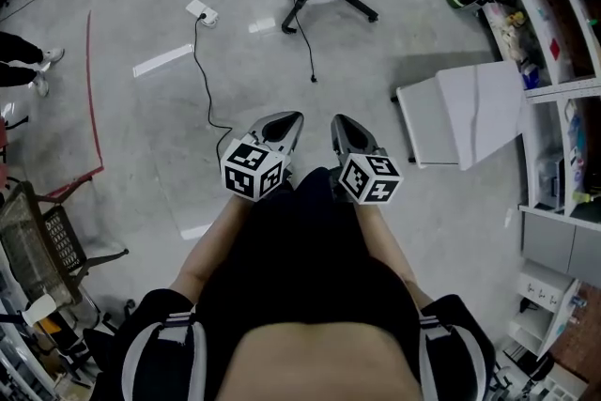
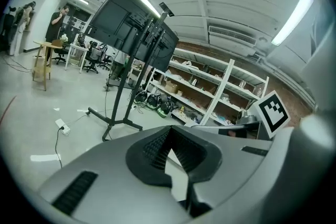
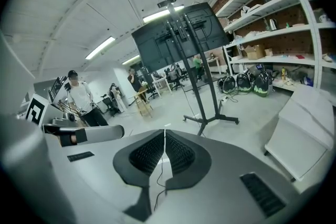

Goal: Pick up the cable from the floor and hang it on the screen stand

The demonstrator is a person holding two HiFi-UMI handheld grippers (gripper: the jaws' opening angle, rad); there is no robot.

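Left gripper (image 1: 295,116) and right gripper (image 1: 337,118), jaws together and empty, hang side by side near the cable (image 1: 198,70).

A white table (image 1: 460,113) stands beside the shelves (image 1: 549,23); a wire crate (image 1: 42,239) sits left.

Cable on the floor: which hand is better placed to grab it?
Left, probably: the cable runs to beside the left gripper; the right gripper sits farther off. Both are shut.
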